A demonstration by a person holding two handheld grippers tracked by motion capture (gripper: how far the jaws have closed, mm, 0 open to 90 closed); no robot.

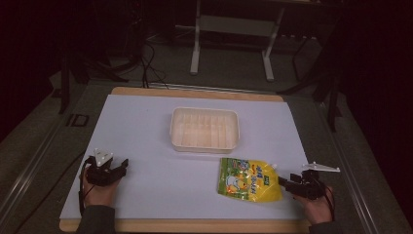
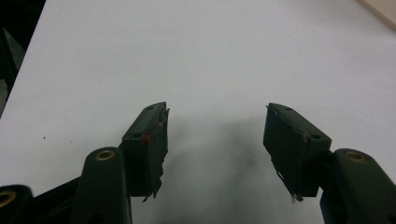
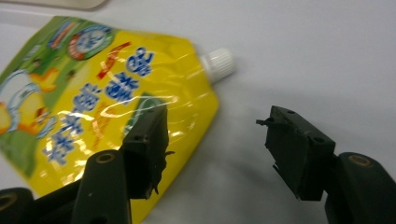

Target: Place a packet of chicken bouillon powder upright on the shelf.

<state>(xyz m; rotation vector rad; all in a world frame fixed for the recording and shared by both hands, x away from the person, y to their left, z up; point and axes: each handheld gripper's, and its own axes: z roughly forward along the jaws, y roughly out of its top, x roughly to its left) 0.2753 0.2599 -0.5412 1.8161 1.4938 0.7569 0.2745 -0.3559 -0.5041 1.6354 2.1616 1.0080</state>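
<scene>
Bench (image 1: 146,195): a white sheet on a wooden board; bare white sheet lies between the spread jaws of the left gripper (image 1: 122,165), which rests at the near left holding nothing.
Tray (image 1: 204,145): a cream tray, empty, at mid-bench, just beyond the pouch and apart from it.
Pouch (image 1: 249,179): a yellow-green spout pouch lying flat at the near right, its white cap (image 3: 219,62) towards the right gripper.
Right gripper (image 1: 282,181): jaws spread, pinching nothing, its tips at the pouch's right edge.
Doing it well: I judge a grip on the stiff edge near the cap holds better than the slack middle; close squarely.
Hard to tell: the pouch's print is too blurred to read, its left part is cut off in the right gripper view, and the room behind is dark.
</scene>
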